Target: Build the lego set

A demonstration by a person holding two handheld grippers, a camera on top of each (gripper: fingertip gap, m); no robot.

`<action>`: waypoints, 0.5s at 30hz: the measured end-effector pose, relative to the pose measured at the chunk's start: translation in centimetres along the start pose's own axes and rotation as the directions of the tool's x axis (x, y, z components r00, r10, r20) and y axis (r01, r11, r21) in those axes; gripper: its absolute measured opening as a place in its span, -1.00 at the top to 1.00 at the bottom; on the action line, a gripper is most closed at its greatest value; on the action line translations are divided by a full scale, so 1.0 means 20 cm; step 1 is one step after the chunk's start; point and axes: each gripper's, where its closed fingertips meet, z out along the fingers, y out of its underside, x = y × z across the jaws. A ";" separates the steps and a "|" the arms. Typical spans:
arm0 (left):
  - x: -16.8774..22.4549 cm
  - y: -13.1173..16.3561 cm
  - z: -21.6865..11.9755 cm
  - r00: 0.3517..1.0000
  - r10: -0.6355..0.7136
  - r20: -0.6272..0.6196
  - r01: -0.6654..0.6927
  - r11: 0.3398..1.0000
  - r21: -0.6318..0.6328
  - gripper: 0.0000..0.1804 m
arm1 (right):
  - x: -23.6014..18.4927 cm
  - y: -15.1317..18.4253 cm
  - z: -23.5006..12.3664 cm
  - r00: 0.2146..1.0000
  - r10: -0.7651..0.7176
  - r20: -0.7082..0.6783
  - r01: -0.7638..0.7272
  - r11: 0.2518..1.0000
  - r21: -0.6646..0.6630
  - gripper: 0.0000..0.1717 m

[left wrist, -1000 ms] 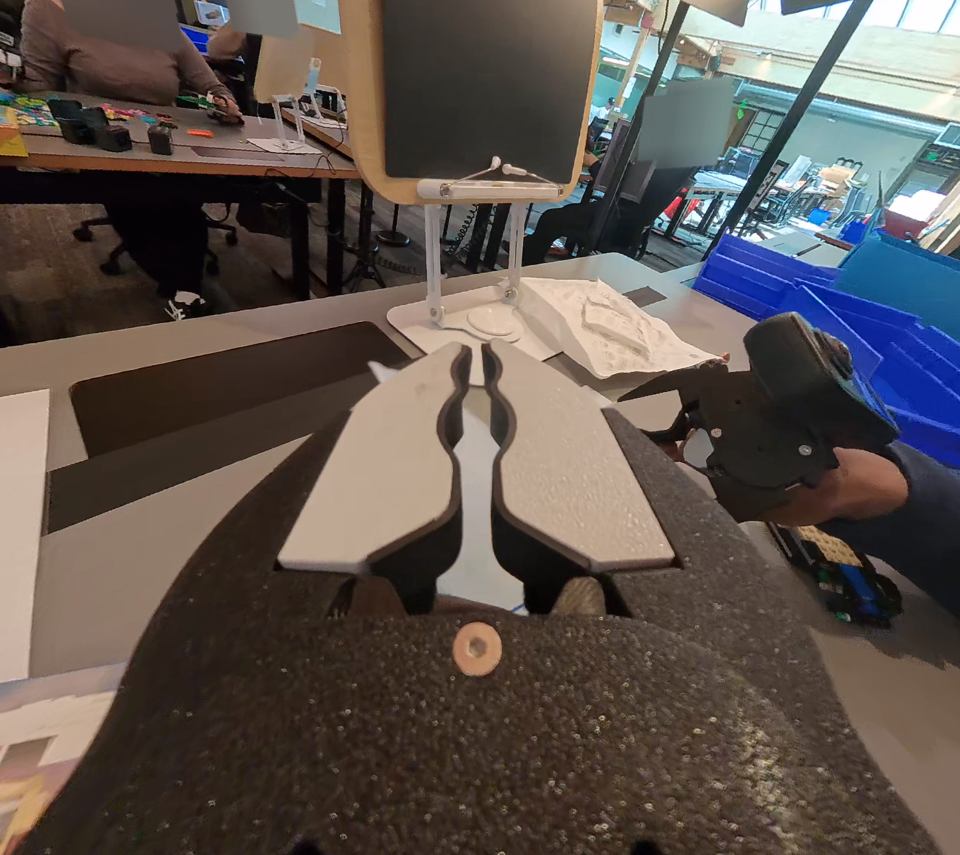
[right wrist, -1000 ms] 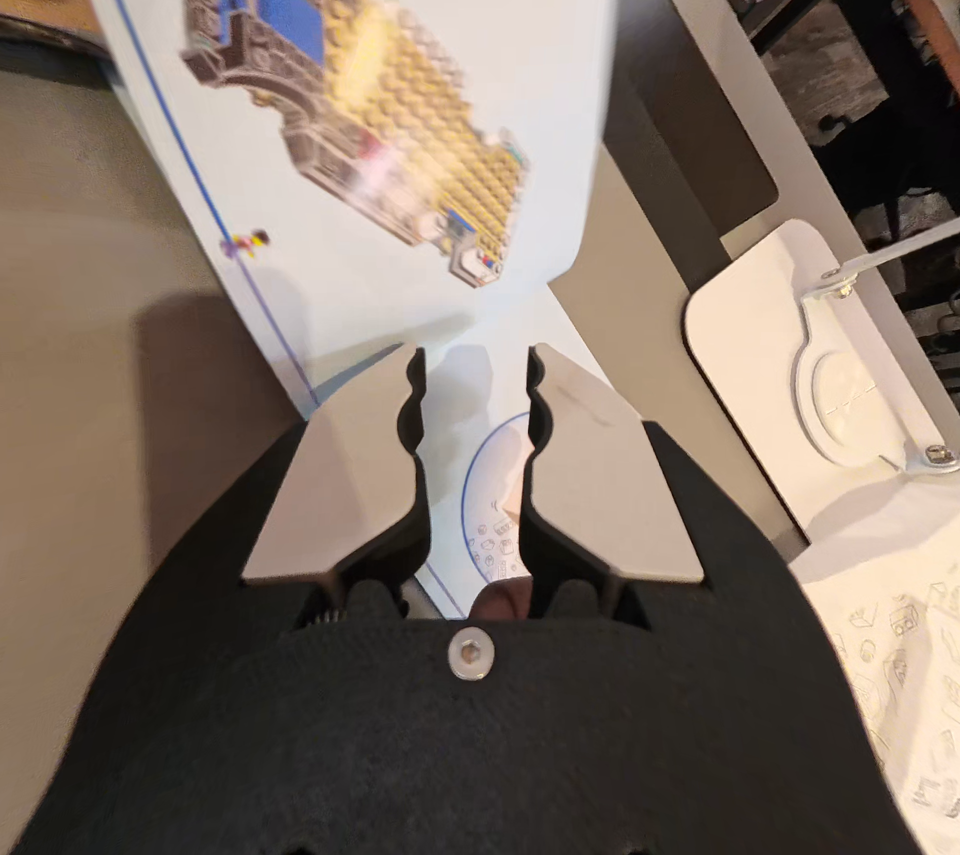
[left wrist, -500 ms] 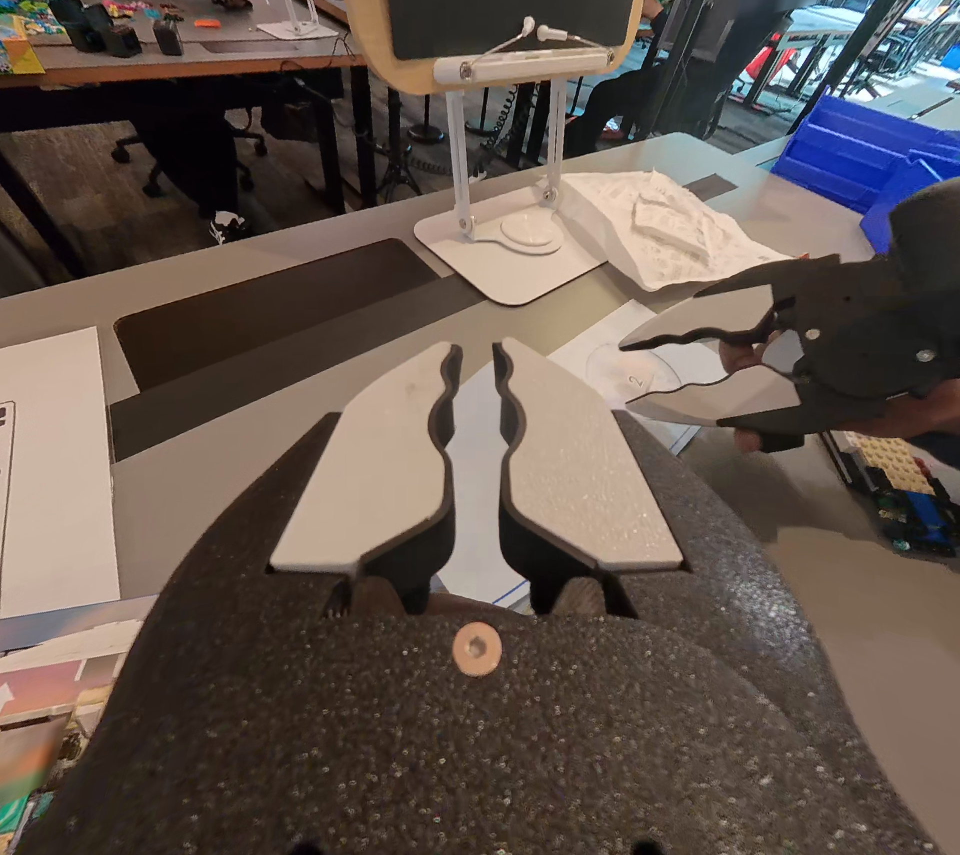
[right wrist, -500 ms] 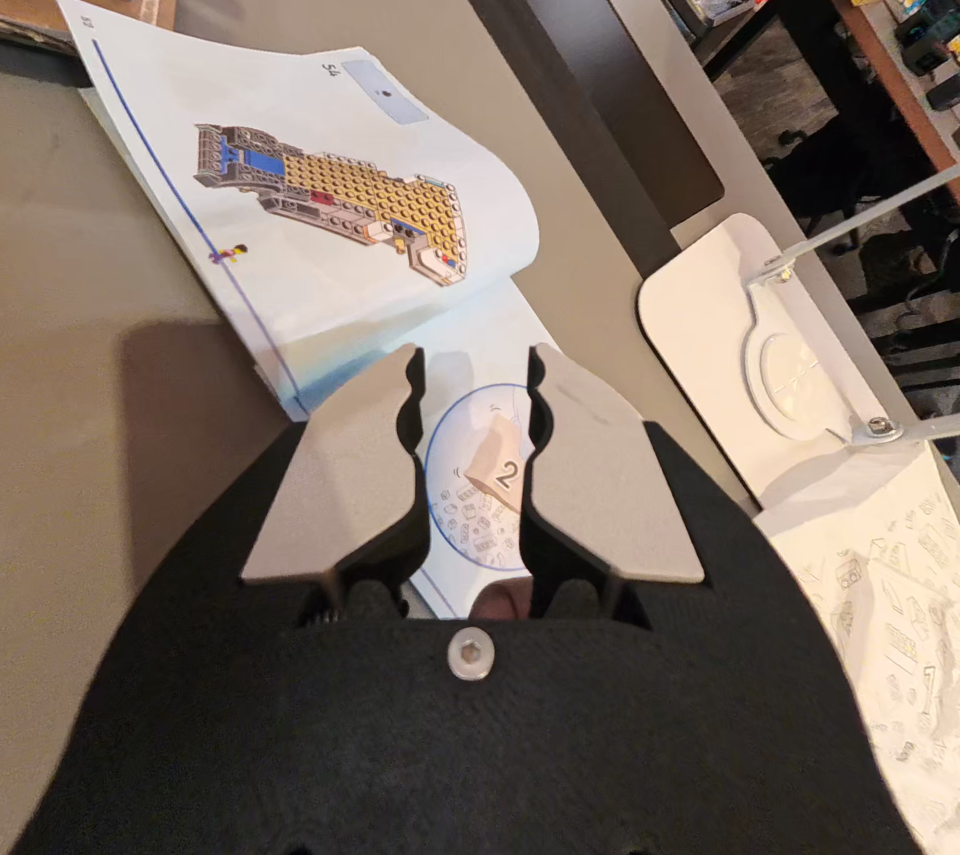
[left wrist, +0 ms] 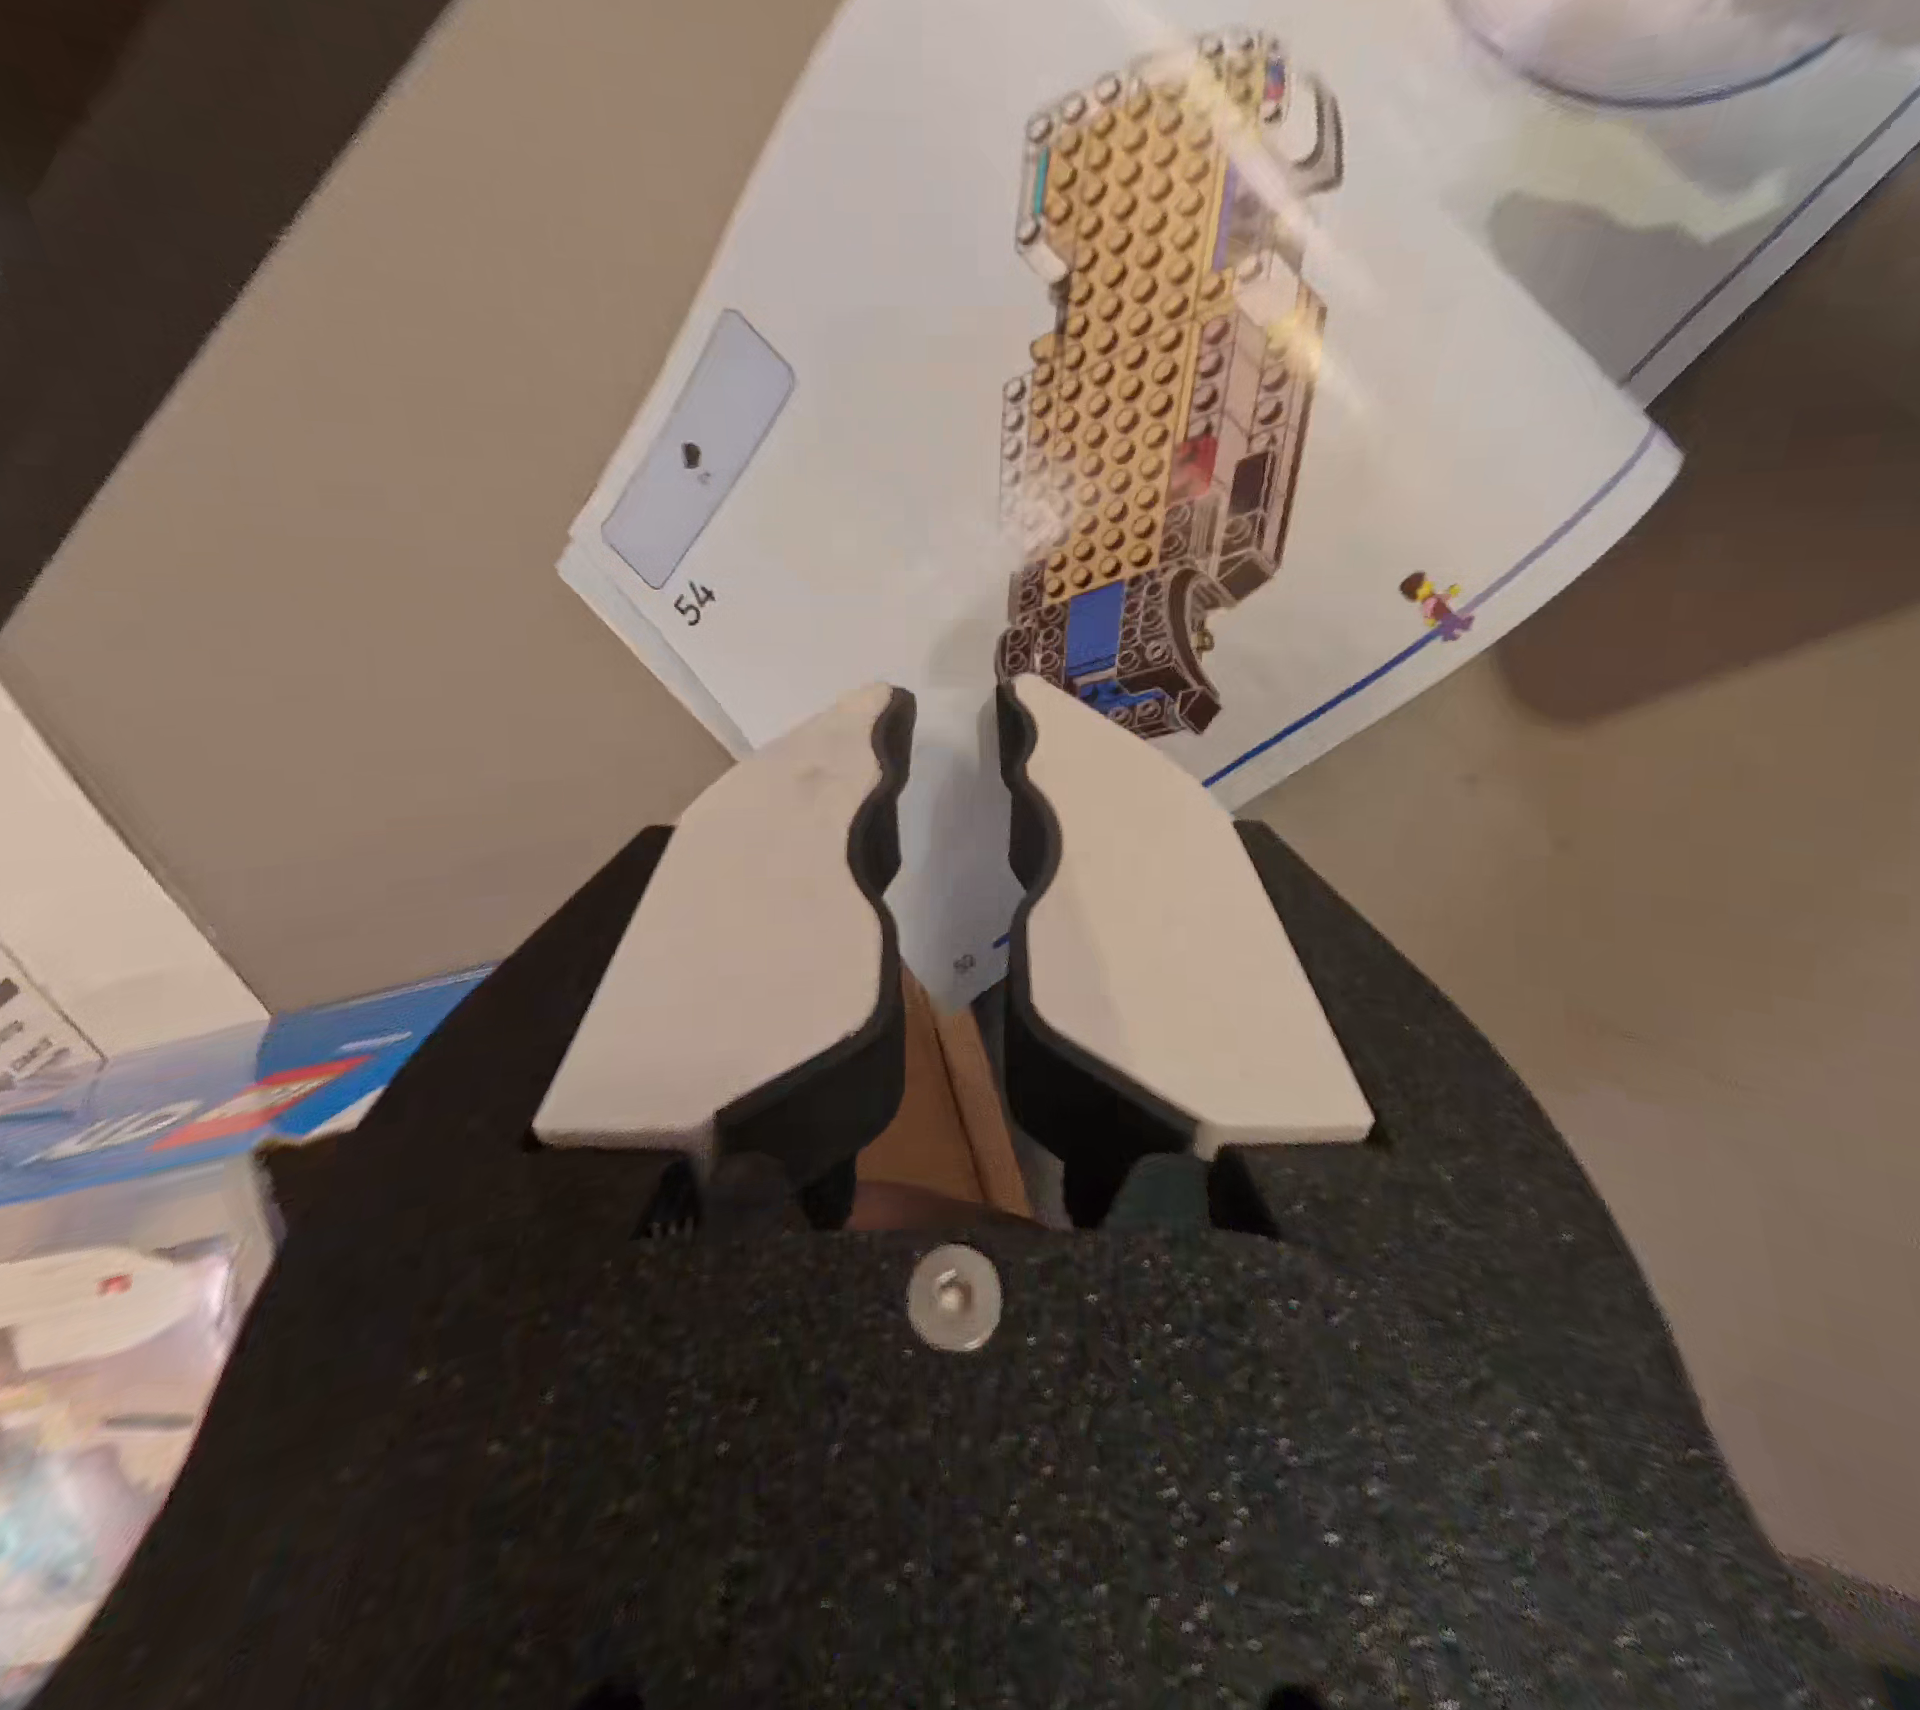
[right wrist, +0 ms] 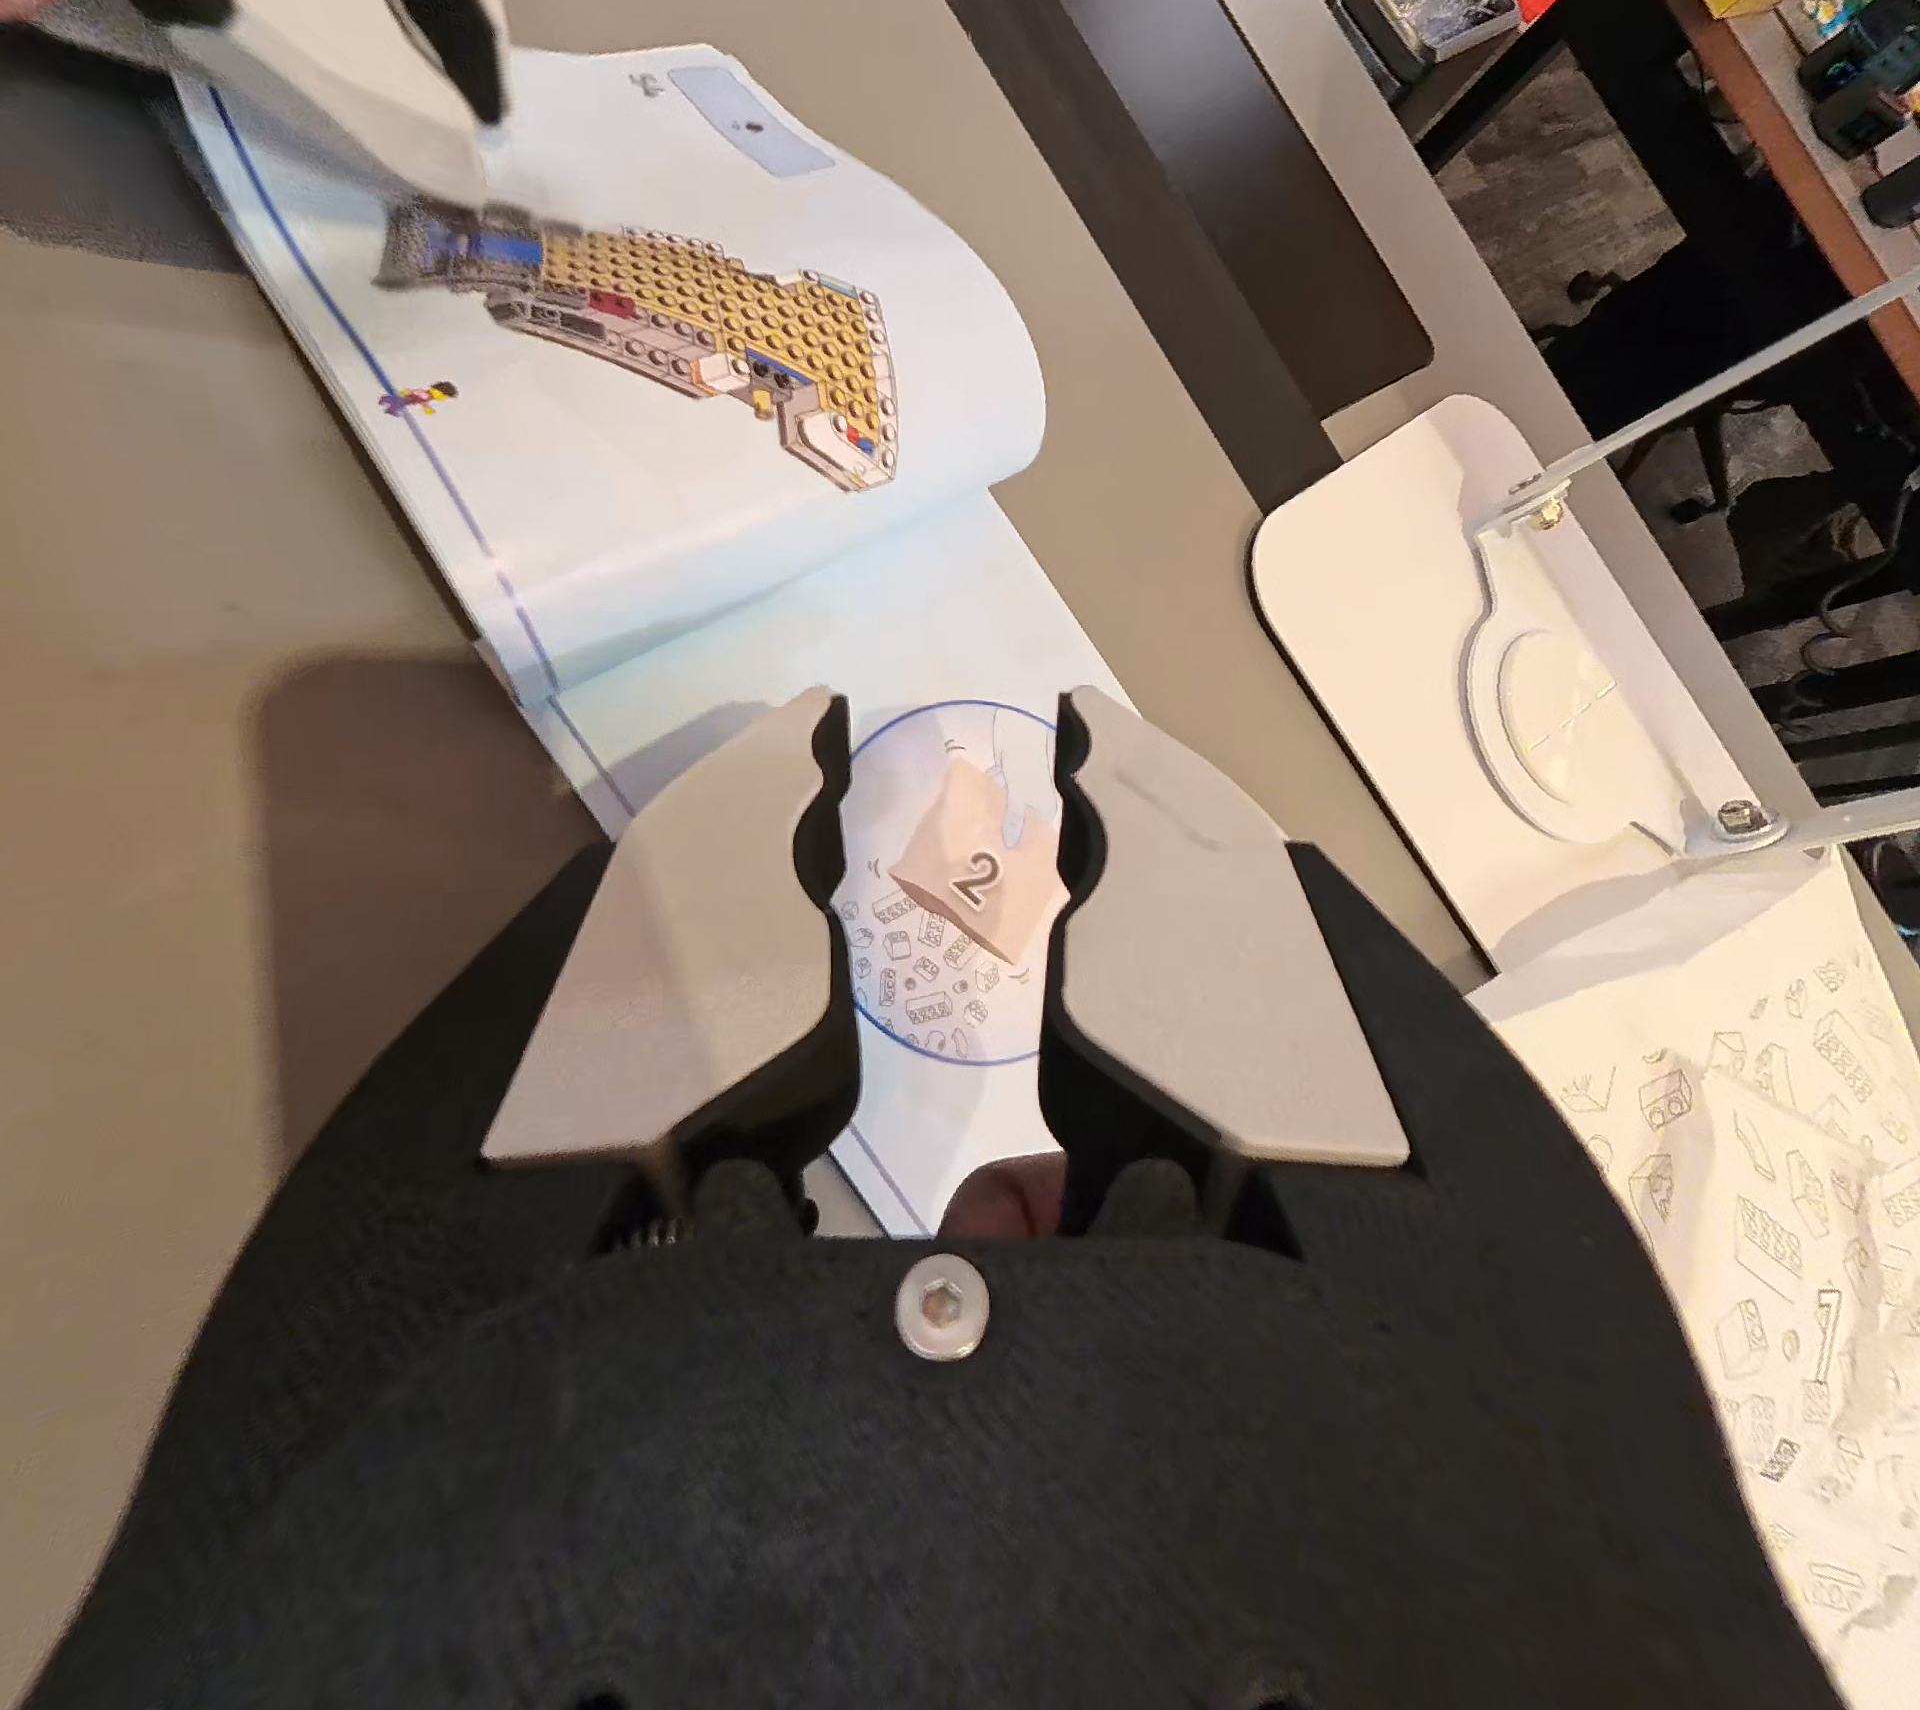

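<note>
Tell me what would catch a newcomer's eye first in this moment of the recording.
An open instruction booklet on the tan table, its raised page showing a tan, studded brick model. The left gripper hovers over that page's near corner, fingers slightly apart and holding nothing; the right gripper hangs open over the facing page's blue circle drawing. To the right lie a white stand base and a crumpled white paper bag.

Open booklet on table, stand beside.

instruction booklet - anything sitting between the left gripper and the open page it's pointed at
Nothing visible. The left gripper, jaws apart and empty, hangs right over the near edge of the instruction booklet; only bare page shows between its fingers.
</note>
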 end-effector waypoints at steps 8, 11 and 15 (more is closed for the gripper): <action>0.08 0.00 0.07 0.998 0.007 -0.068 -0.010 0.999 -0.042 0.84 | 0.01 0.04 0.00 1.000 0.002 0.006 -0.002 1.000 -0.006 0.56; 0.04 0.03 0.04 0.998 -0.014 -0.057 0.012 0.999 -0.041 0.83 | 0.00 0.03 0.00 1.000 -0.004 0.012 0.005 1.000 -0.006 0.55; 0.02 0.08 0.01 0.998 -0.032 -0.060 0.030 0.999 -0.040 0.83 | -0.03 0.03 0.01 1.000 -0.014 0.018 0.014 1.000 -0.008 0.56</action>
